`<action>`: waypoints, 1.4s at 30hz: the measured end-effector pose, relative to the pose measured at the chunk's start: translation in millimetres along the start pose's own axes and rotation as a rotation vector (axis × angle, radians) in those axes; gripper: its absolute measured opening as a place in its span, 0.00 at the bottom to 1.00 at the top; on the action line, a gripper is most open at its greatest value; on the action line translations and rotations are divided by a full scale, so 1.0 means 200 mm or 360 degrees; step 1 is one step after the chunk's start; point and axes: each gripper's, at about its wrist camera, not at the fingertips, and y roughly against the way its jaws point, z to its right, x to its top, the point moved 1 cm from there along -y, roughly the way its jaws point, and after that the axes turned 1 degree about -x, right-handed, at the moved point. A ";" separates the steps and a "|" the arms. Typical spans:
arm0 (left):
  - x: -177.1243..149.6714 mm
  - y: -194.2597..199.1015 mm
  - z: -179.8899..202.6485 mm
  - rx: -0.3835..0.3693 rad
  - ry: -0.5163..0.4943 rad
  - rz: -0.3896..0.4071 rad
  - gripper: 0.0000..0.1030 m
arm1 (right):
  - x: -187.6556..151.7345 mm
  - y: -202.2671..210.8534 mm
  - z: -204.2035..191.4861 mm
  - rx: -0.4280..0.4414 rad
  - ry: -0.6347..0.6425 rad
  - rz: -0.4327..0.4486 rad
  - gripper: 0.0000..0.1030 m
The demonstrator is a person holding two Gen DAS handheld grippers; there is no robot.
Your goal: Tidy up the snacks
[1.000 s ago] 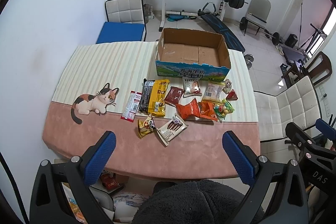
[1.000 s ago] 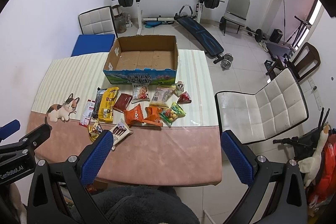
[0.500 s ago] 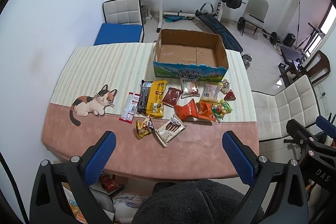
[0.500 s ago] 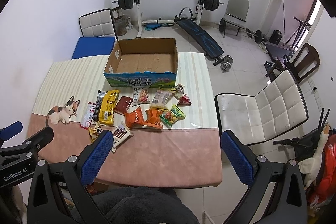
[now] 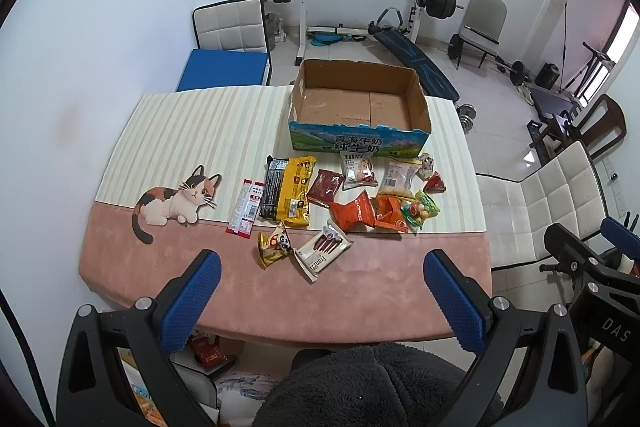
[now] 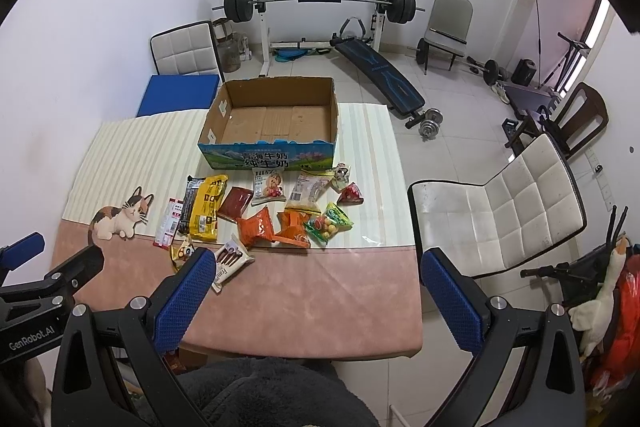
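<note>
The table (image 5: 160, 131), under a striped and pink cloth with a cat printed on it, fills the middle of both views, and on its far half stands the cardboard box (image 5: 360, 143), open at the top and bare inside. The snacks lie loose on the cloth just in front of the box, none yet inside: largest is the yellow packet (image 5: 294, 191), then the 2 orange packets (image 5: 354, 215) lying against each other, the white biscuit packet (image 5: 323, 254) nearest the person, and the small panda packet (image 5: 274, 243) beside it. The left gripper (image 5: 320, 287) and the right gripper (image 6: 316, 283) both hang above the near edge, jaws spread wide and holding nothing. I judge the task is at its very start, with the first pick not yet made. The next move likely calls for 1 gripper to drop onto a near packet such as the white biscuit packet, pinch it by an edge because it lies flat, and carry it over the box wall. The left wrist view shows the biscuit packet whole, while in the right wrist view a blue finger pad (image 6: 182, 301) covers part of it; the right wrist view alone shows the stuffed toy goose at the far right and the left gripper's body at its lower left.
</note>
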 end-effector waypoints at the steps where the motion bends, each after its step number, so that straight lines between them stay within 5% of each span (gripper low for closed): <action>1: 0.00 0.00 0.00 0.0000 0.0000 0.0001 1.00 | 0.00 0.00 0.00 -0.0001 0.0000 -0.0001 1.00; 32: 0.00 -0.01 0.00 -0.0002 0.0046 0.0027 1.00 | 0.00 -0.03 0.03 0.0062 -0.0022 -0.0045 1.00; 37: 0.05 -0.18 -0.07 0.0011 0.0150 -0.0001 1.00 | 0.01 -0.22 0.07 0.0119 -0.0094 -0.0162 1.00; 42: 0.08 -0.49 -0.19 0.0105 0.0206 -0.0163 1.00 | -0.01 -0.60 0.09 0.0231 -0.0211 -0.0391 1.00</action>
